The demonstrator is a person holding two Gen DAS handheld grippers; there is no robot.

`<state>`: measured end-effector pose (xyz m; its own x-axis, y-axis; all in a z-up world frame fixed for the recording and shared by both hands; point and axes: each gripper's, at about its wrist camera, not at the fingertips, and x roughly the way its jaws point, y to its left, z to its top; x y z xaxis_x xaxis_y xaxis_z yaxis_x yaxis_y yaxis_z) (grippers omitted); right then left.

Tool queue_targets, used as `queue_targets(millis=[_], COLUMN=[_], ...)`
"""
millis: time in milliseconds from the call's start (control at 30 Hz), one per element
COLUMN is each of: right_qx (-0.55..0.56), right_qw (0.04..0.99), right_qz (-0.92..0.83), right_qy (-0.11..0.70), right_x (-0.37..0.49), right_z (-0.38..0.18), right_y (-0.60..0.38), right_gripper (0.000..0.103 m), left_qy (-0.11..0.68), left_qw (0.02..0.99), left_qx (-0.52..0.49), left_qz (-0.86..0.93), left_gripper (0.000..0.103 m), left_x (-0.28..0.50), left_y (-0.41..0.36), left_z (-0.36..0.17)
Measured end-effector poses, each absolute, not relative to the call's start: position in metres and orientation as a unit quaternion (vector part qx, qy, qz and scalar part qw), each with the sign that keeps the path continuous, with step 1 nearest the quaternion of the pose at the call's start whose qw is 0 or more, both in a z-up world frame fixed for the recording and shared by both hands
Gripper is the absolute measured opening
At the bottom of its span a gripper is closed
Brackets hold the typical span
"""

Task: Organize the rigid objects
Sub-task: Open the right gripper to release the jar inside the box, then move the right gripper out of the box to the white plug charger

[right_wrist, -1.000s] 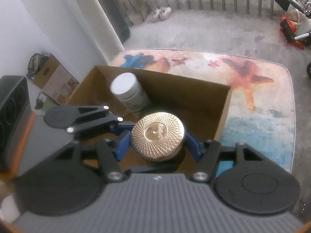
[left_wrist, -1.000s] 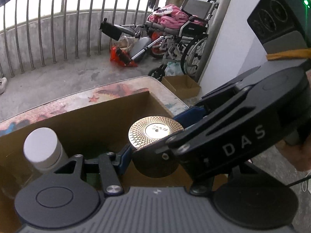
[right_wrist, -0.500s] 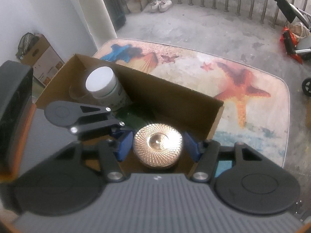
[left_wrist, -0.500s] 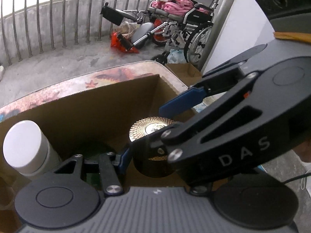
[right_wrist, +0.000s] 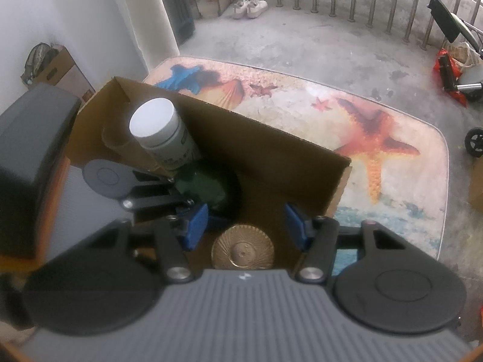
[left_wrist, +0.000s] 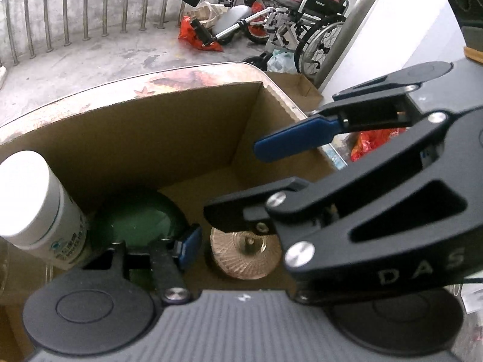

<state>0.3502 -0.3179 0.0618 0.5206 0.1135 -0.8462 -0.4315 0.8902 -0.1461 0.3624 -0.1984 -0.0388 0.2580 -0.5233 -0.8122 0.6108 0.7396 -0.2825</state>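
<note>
A round gold tin [right_wrist: 243,250] with a ribbed lid lies on the floor of the brown cardboard box [right_wrist: 271,150]; it also shows in the left wrist view [left_wrist: 246,255]. My right gripper [right_wrist: 246,221] is open above the tin, apart from it, and shows in the left wrist view [left_wrist: 256,181] too. A white-capped bottle [right_wrist: 160,131] and a dark green object [right_wrist: 205,187] stand in the box. My left gripper [right_wrist: 193,211] is at the box's near side; only its left blue finger [left_wrist: 188,244] shows in its own view, the other hidden behind the right gripper.
The box sits on a table with a starfish print [right_wrist: 377,144]. A wheelchair [left_wrist: 302,9] and red bags [left_wrist: 196,36] stand by the balcony railing. A small carton [left_wrist: 299,87] lies on the floor past the table. A black device [right_wrist: 27,157] is at left.
My right gripper opened and let go of the gold tin, which now rests on the box floor. The right gripper has risen and pulled back a little.
</note>
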Motion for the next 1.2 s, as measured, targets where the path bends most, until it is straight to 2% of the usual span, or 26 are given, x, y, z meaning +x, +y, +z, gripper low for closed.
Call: queue_targets(millis=[233,400,800,967,1200], right_qx=[-0.16,-0.138,-0.066,-0.036,0.016], right_qw=[0.858,0.87,0.926,0.936,0.948], right_qz=[0.162,0.162,0.172,0.187,0.189], right_qy=[0.461,0.444,0.33,0.297,0.257], right_x=[0.348,0.331,0.19,0.123,0.046], right_z=[0.065,0.08,0.146,0.134,0.087], right_y=[-0.32,-0.322,-0.33,-0.327,-0.321], right_gripper=[0.056,0.056,0.064,0.065,0.068], left_qy=[0.495,0.48,0.369,0.343,0.312], left_qw=[0.792,0.799,0.853,0.871,0.909], left_qx=[0.035,0.014,-0.016,-0.029,-0.03], left_qz=[-0.355,-0.362,-0.368,-0.35,-0.276], left_gripper=[0.065,0.078,0.091,0.091,0.092], left_x=[0.362,0.353,0.244,0.186,0.115], left_y=[-0.198,-0.185,-0.096,-0.055,-0.01], left_z=[-0.032,-0.005,0.093,0.091,0.058])
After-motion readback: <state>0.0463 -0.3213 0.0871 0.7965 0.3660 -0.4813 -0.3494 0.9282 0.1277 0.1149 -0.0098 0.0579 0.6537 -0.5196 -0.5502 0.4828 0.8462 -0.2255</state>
